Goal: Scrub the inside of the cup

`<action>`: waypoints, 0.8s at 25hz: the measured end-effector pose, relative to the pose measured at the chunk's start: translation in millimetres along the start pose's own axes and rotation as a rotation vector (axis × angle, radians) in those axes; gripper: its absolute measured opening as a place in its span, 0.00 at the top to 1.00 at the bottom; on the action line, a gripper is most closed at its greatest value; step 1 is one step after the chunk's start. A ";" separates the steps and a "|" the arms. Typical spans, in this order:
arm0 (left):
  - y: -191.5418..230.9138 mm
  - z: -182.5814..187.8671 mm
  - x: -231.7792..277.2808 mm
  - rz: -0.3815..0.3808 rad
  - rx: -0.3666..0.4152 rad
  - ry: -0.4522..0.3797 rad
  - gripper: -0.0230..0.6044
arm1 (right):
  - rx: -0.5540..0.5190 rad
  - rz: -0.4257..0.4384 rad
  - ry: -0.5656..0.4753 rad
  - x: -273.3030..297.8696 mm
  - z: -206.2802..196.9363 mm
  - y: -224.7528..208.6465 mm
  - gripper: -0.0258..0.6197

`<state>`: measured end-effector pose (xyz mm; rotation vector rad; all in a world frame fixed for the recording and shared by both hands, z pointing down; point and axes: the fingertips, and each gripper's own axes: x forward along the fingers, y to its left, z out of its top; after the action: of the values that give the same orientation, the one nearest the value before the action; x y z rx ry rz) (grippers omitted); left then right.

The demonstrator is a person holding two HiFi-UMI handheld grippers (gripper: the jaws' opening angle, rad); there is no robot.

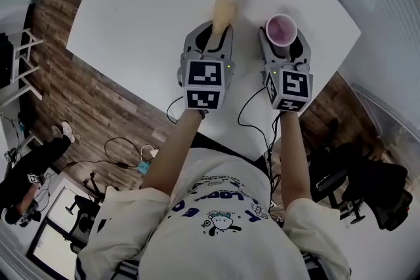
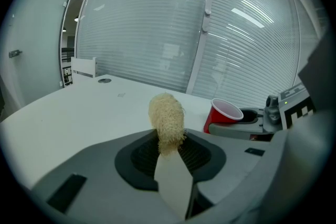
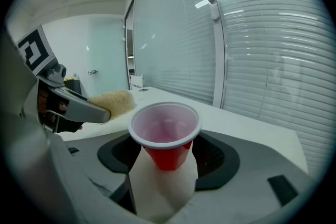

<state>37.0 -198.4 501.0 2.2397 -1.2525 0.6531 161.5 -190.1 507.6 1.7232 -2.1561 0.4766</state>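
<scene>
White table (image 1: 151,3), curved edge, fills the upper head view. Wood floor (image 1: 79,108) to its left and below. Slatted blinds (image 2: 157,34) behind the table in both gripper views.

Person (image 1: 223,206) in a pale printed shirt stands at the near table edge. Both forearms reach forward over the top.

Left gripper (image 2: 170,157): held over the table, left of the cup. Jaws drawn in and pinching the lower end of the scrubber. White fingers (image 2: 173,181) close on it, with no gap showing beside it.

Right gripper (image 3: 165,176): held beside the left one, near the table's right edge. Its white fingers (image 3: 157,191) clamp the base of the cup from both sides.

Cup (image 3: 165,134): red outside, pale pinkish inside, white rim. Upright, mouth up, in the right gripper's grasp. It sits over the table; contact with the top cannot be told.

Scrubber (image 2: 167,118): tan, fibrous, oblong. It stands up out of the left jaws, pointing forward and up. It is outside the cup, to the cup's left, near it but apart.
</scene>
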 end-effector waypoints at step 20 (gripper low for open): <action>-25.0 17.1 -56.9 -0.065 0.034 -0.083 0.76 | -0.126 0.009 -0.007 -64.5 25.3 12.4 0.49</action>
<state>35.2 -161.4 448.3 2.3468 -1.2103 0.5666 161.4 -143.4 454.8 1.6500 -2.1504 0.3295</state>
